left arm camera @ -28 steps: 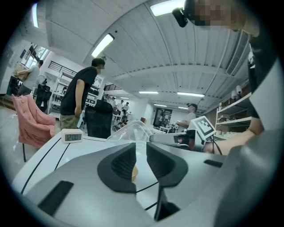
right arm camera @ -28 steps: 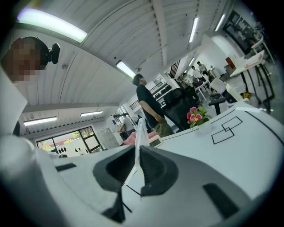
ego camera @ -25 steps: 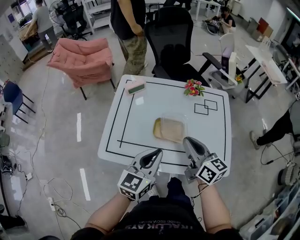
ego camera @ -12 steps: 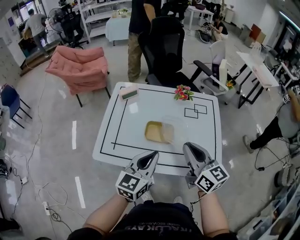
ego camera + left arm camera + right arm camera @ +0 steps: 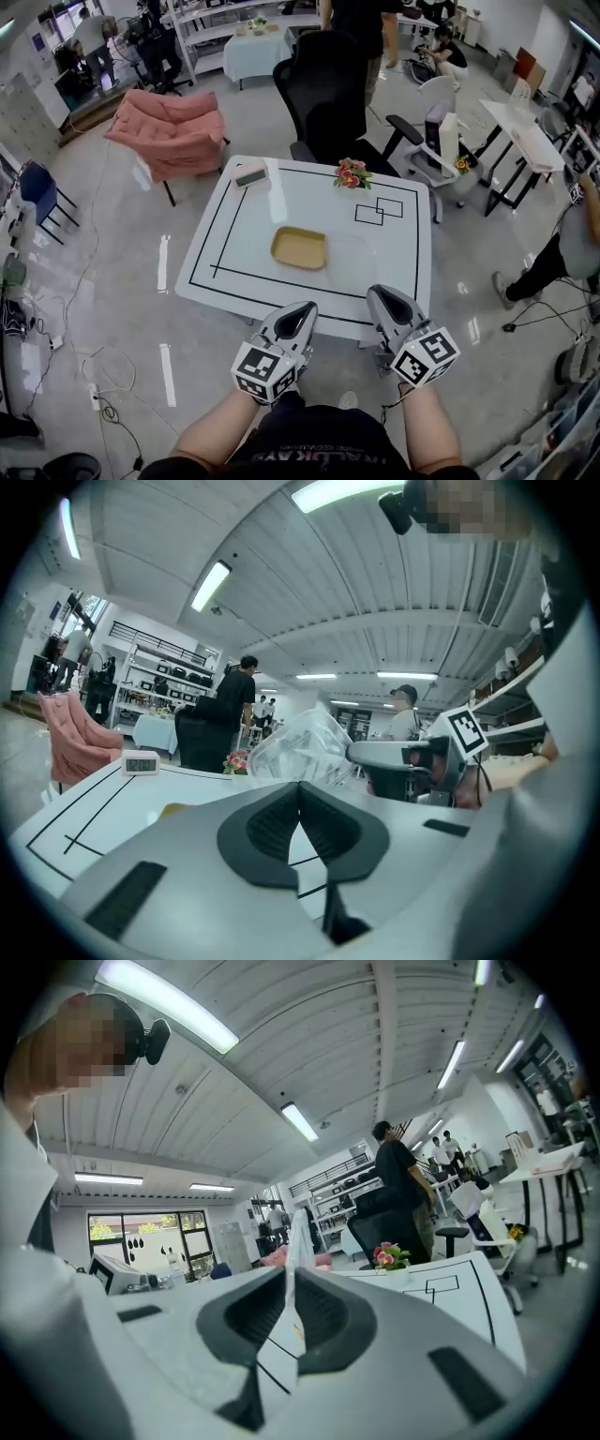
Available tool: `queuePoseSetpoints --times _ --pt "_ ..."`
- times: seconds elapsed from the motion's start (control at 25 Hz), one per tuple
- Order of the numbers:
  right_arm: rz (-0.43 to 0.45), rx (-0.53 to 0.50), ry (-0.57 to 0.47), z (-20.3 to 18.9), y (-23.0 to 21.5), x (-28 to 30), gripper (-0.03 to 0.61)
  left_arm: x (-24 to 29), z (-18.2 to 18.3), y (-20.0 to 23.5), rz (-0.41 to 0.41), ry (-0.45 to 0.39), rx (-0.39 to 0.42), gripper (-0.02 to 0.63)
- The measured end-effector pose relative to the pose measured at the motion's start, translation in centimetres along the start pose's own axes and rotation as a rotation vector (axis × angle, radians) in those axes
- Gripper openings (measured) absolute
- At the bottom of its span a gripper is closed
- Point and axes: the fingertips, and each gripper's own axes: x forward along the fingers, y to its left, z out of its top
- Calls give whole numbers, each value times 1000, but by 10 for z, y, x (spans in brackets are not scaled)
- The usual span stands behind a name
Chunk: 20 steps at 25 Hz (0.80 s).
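In the head view, the left gripper and the right gripper sit side by side at the near edge of the white table. A flat yellow piece lies near the middle of the table. Just right of it we see a faint sheen that seems to be the clear plastic bag, though its outline is too glassy to trace here. A small clock and a bunch of flowers stand at the far edge.

In the left gripper view, our left jaws are pressed together with no gap. The bag rises straight from their tips with its edge caught in them. It is colourless, creased and puffed up, and it catches white glints. It reaches across to the right gripper. The yellow piece lies low on the table to the left, apart from the bag.

In the right gripper view, our right jaws are closed on a thin, pale strip of the same bag, which stands upright out of the pinch. The flowers show beyond.
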Motion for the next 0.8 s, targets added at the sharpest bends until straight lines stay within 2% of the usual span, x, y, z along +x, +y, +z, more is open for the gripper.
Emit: queuePoseSetpoints --times 0.44,0.8 --pt "114 39 28 -28 -9 -77 34 -16 -34 -85 117 7 -2 2" --pt "200 23 47 -39 -2 -118 33 -30 -53 -128 190 -17 -24 3"
